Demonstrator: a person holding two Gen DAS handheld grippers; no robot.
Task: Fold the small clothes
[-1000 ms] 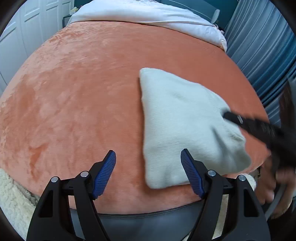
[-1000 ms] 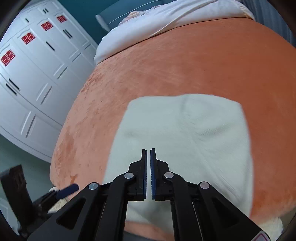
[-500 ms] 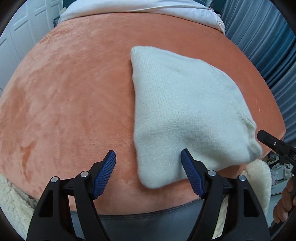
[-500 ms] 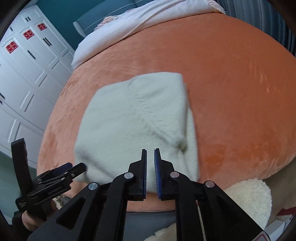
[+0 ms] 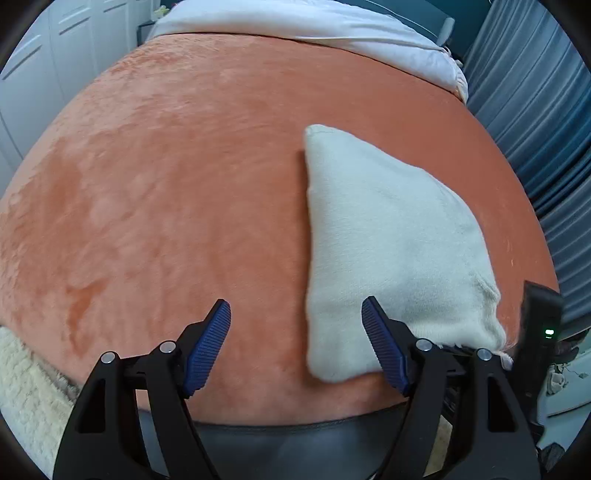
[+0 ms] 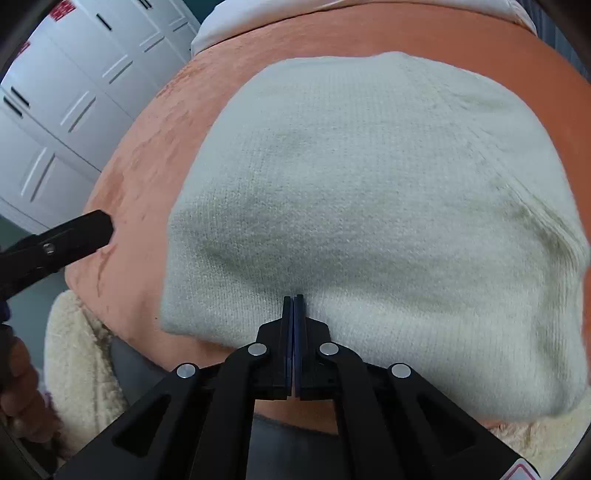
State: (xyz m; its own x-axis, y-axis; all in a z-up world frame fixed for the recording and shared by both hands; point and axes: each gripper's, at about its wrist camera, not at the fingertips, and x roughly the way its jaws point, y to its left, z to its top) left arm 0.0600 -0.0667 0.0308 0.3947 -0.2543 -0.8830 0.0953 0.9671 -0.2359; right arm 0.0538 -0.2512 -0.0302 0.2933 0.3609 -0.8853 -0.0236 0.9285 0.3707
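The right gripper [image 6: 294,297] points steeply down, its two blue pads pressed flat together with no gap. Their tips touch the near edge of the folded cream knit garment [image 6: 369,206], which dents slightly there; whether any cloth is pinched between the pads cannot be told. The left gripper [image 5: 295,332] is also tilted steeply down and stands wide open, with nothing between its fingers [image 5: 208,343]. Its right finger overlaps the near left corner of the garment [image 5: 384,251], while the other hangs over bare blanket.

A hand [image 6: 22,402] shows at the lower left edge of the right wrist view, beside the black body of the left gripper.

The garment lies flat near the front edge of an orange plush blanket [image 5: 166,184], towards its right side. Below the blanket's edge are a grey band and a cream fleecy cover [image 5: 26,387]. Farther back, white bedding [image 5: 314,26] crosses the bed. White cabinet doors [image 6: 74,92] stand to the left and blue-grey curtains [image 5: 535,129] to the right.
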